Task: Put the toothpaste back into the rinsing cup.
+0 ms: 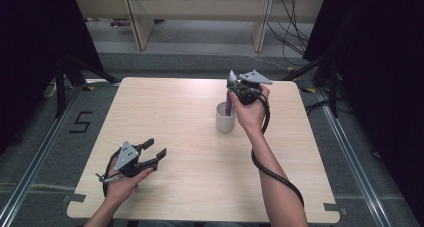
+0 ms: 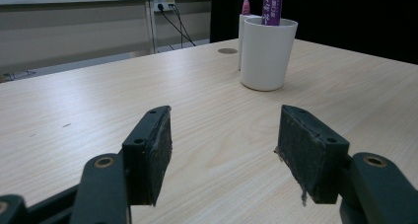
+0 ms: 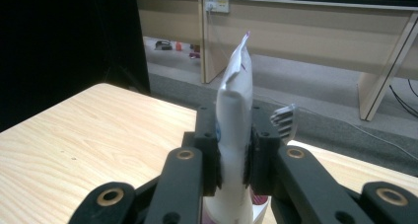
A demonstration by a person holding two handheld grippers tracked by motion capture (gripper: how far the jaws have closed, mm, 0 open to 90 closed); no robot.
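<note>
A white cup (image 1: 225, 119) stands on the wooden table (image 1: 190, 187), right of centre. A white and purple toothpaste tube (image 1: 228, 103) rises upright out of it. My right gripper (image 1: 231, 89) is shut on the tube's upper part; in the right gripper view the pads squeeze the tube (image 3: 236, 86) from both sides, at the right gripper (image 3: 235, 135). Toothbrush bristles (image 3: 283, 123) show just behind the right jaw. My left gripper (image 1: 154, 149) rests near the table's front left, open with nothing between its jaws. In the left gripper view the left gripper (image 2: 224, 145) faces the cup (image 2: 268, 54).
Behind the cup, a second white container (image 2: 242, 36) holds a pink toothbrush handle (image 2: 245, 2). A small round cap (image 2: 227, 51) lies flat in the tabletop. Wooden furniture legs (image 1: 137, 22) and cables (image 1: 295, 32) stand on the floor beyond the far edge.
</note>
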